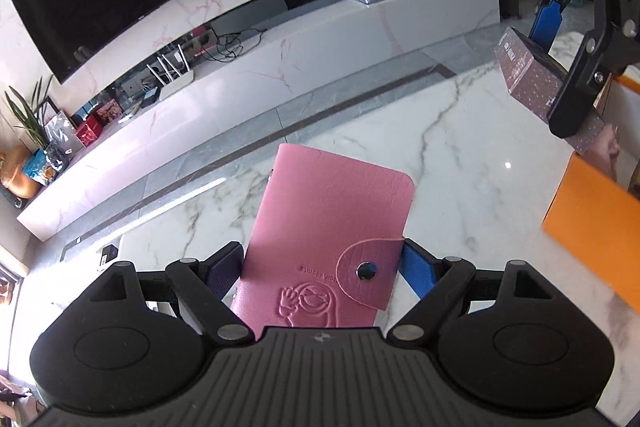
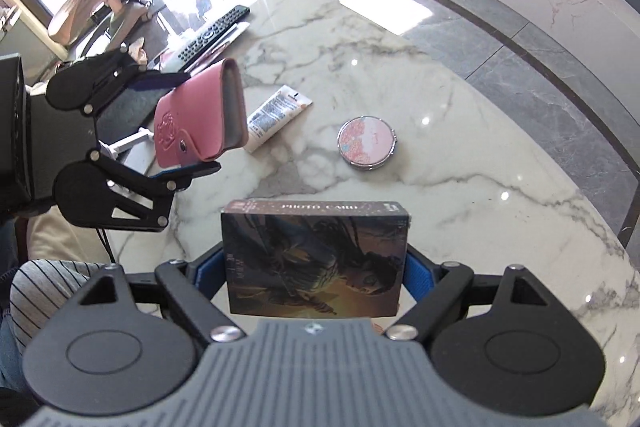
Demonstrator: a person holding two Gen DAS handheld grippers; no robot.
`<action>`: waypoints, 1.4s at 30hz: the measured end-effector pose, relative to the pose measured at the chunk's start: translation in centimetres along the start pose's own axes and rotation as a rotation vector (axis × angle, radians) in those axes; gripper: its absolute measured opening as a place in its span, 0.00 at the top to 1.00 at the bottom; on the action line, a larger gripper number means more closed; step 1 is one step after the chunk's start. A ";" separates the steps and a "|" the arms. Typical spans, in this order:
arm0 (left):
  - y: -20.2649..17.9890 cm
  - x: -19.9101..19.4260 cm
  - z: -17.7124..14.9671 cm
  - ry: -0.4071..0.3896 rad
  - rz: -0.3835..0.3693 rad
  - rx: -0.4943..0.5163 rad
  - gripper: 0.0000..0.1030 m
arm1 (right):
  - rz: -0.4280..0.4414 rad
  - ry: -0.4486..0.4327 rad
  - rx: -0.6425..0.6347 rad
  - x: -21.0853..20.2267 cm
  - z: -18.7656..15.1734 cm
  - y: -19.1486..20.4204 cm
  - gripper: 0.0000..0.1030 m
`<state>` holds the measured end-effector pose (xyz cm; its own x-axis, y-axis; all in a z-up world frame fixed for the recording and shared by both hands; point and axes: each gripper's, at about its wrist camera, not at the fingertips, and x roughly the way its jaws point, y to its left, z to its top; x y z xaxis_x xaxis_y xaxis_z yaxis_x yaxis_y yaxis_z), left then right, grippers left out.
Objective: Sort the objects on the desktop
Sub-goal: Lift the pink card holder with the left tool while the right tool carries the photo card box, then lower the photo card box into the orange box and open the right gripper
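Pink wallet (image 1: 320, 227) lengthwise along left claw (image 1: 320, 267), lifted

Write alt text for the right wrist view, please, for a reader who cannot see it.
The right gripper holds a dark photo card box above a marble table. At left, the left gripper holds a pink card wallet; a round compact mirror and white tube lie beyond.

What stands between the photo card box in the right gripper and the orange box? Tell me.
Nothing visible does. The right gripper holds the photo card box in the air just above and beside the orange box, with only open air between them.
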<state>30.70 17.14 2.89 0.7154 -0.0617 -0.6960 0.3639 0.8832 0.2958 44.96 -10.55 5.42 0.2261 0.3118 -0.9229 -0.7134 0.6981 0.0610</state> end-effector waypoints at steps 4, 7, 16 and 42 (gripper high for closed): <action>-1.6 -4.2 1.9 -0.046 -0.033 -0.117 0.05 | -0.070 -0.059 0.109 -6.2 -3.2 -1.8 0.15; -3.1 -5.8 2.7 -0.068 -0.041 -0.176 0.05 | -0.135 -0.120 0.198 -8.8 -6.6 -3.2 0.15; -7.1 -6.3 4.0 -0.064 -0.079 -0.265 0.05 | -0.132 -0.126 0.371 -6.4 -15.9 -4.6 0.15; -9.2 -8.4 2.7 -0.112 -0.172 -0.321 0.05 | -0.283 -0.181 0.454 3.7 -20.9 -4.7 0.14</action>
<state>22.98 8.24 7.76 0.7273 -0.2567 -0.6364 0.2916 0.9551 -0.0520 35.27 -26.15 -6.19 0.5057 0.1501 -0.8496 -0.2604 0.9654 0.0156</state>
